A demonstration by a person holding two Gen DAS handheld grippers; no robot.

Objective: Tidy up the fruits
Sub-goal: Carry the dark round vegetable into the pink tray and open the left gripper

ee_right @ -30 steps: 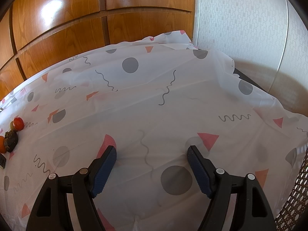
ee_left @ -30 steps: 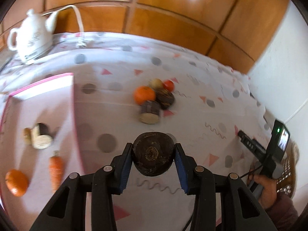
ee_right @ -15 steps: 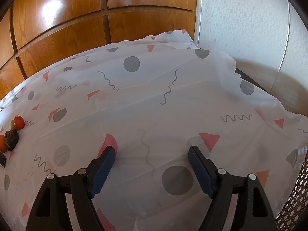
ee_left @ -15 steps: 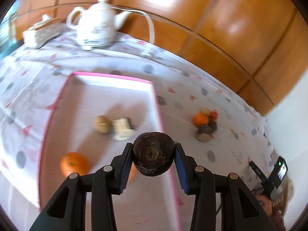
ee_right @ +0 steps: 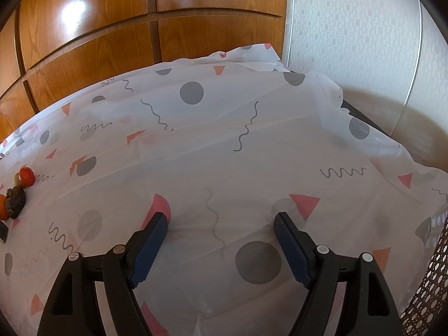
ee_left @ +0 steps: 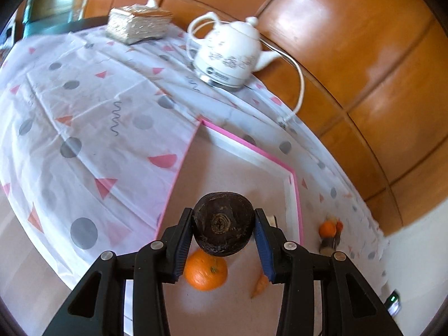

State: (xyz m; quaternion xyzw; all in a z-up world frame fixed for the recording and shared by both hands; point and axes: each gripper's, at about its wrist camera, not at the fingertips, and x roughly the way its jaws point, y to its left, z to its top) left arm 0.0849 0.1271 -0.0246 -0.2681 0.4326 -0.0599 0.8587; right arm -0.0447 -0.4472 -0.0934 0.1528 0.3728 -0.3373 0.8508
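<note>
**Mia:** What is the left hand-held gripper [ee_left: 224, 231] holding?

**Ben:** A dark round fruit [ee_left: 223, 224]. Both blue pads squeeze it, one on each side. It hangs over the pink-edged tray [ee_left: 292, 196].

**Mia:** What is in the tray?

**Ben:** An orange [ee_left: 205, 271] lies just under the dark fruit, a bit nearer to the hand-held gripper. A small carrot [ee_left: 260, 284] lies to the right of the orange, partly behind the right finger. Something pale peeks out behind that finger too, but I cannot tell what it is.

**Mia:** Are there more fruits?

**Ben:** Yes, a little pile [ee_left: 329, 233] sits on the surface, off to the right past the tray's edge. It has another orange in it.

**Mia:** And far ahead?

**Ben:** A white kettle [ee_left: 228, 56] with a cord, up past the tray. A tissue box [ee_left: 138, 23] is further left.

**Mia:** What about the right hand-held gripper [ee_right: 221, 231]?

**Ben:** Its fingers are spread wide with nothing between them. It is low over the spotty tablecloth [ee_right: 224, 140]. Way off to its left are a red tomato [ee_right: 26, 176] and a dark lumpy fruit [ee_right: 15, 200], close together.
</note>
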